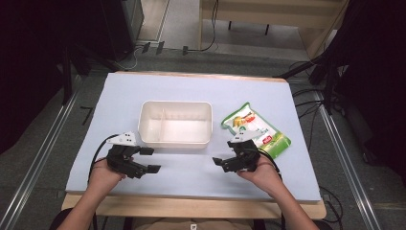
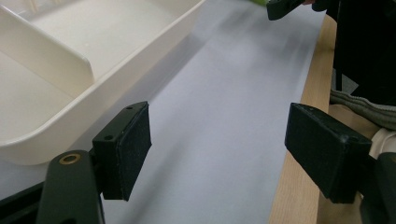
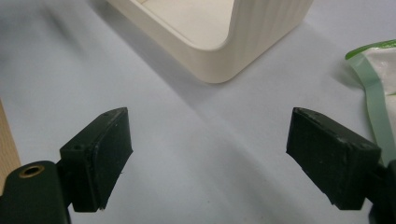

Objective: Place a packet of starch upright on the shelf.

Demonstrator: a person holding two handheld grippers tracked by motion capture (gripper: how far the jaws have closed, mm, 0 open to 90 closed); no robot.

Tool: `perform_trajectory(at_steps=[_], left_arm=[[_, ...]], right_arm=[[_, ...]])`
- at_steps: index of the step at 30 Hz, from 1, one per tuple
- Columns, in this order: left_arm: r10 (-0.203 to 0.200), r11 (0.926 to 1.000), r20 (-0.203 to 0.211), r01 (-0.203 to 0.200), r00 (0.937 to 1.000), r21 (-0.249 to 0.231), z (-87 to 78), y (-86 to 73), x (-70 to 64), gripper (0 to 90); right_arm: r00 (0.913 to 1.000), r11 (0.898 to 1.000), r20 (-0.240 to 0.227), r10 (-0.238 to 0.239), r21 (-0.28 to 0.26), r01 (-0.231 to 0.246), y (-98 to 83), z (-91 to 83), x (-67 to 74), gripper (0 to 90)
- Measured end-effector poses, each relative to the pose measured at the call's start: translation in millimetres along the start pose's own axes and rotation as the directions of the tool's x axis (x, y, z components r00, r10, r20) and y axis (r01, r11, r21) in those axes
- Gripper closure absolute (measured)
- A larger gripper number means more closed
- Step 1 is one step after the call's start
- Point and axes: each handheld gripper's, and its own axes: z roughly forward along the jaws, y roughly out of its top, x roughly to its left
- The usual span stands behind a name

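Snack bag (image 1: 256,129), centre-right of frame, beside bin (image 1: 175,139): 2 grippers, left (image 1: 149,159) and right (image 1: 221,161), jaws released, empty; pinch bag's near edge squarely.

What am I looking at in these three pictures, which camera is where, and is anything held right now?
A person sits at a table and holds a two-jaw hand tool in each hand. The high view looks down from above: the left tool is at the left, the right tool at the right. Both stand open and hold nothing. The other two pictures come from cameras riding on the tools, looking out between each one's black pads. On the pale blue table cover stands a cream bin with a divider inside, nothing in it. To its right lies a green and white food pouch, flat, just beyond the right tool. The pouch's edge shows in the right gripper view.
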Motion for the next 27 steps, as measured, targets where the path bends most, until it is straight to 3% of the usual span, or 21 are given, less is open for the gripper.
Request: perform_trajectory(at_steps=[4, 5, 11, 14, 16, 19, 23, 27], left_arm=[[0.001, 1.0, -0.006, -0.001, 1.0, -0.001, -1.1, -0.2, 0.4, 23.3], [0.001, 1.0, -0.007, -0.001, 1.0, 0.0, -1.7, -0.1, 0.8, 23.3], [0.006, 1.0, -0.008, -0.006, 1.0, -0.001, -1.2, 0.1, 0.4, 23.3], [0.008, 1.0, -0.01, -0.008, 0.9999, 0.004, -2.0, -0.1, 0.8, 23.3], [0.008, 1.0, -0.011, -0.008, 0.9999, 0.003, -1.9, -0.1, 0.8, 23.3], [0.009, 1.0, -0.009, -0.009, 0.9999, 0.0, -1.6, 0.0, 0.5, 23.3], [0.008, 1.0, -0.008, -0.008, 0.9999, -0.001, -1.4, 0.2, 0.1, 23.3], [0.01, 1.0, -0.006, -0.01, 0.9999, 0.001, -2.2, 0.2, 0.5, 23.3]], right_arm=[[0.9998, 1.0, -0.013, -0.017, 0.007, 0.017, -1.7, 0.9, -2.8, 14.6], [0.9992, 1.0, -0.04, -0.005, 0.007, 0.005, -2.4, -0.1, -3.9, 14.6], [0.9993, 1.0, -0.038, -0.001, 0.002, 0.002, -2.4, -1.2, -5.4, 16.4], [0.9994, 1.0, -0.033, -0.008, -0.01, 0.007, -0.9, -4.1, -6.5, 25.6], [0.9996, 1.0, -0.023, -0.014, -0.017, 0.014, -0.4, -4.7, -7.0, 25.8], [0.9998, 1.0, -0.004, 0.02, -0.005, -0.02, 0.5, -7.6, -10.0, 32.6], [0.9998, 1.0, 0.006, 0.019, -0.019, -0.019, 1.1, -11.1, -13.4, 38.0], [0.9992, 0.999, 0.018, 0.035, -0.031, -0.034, 1.4, -17.9, -20.3, 51.1]])
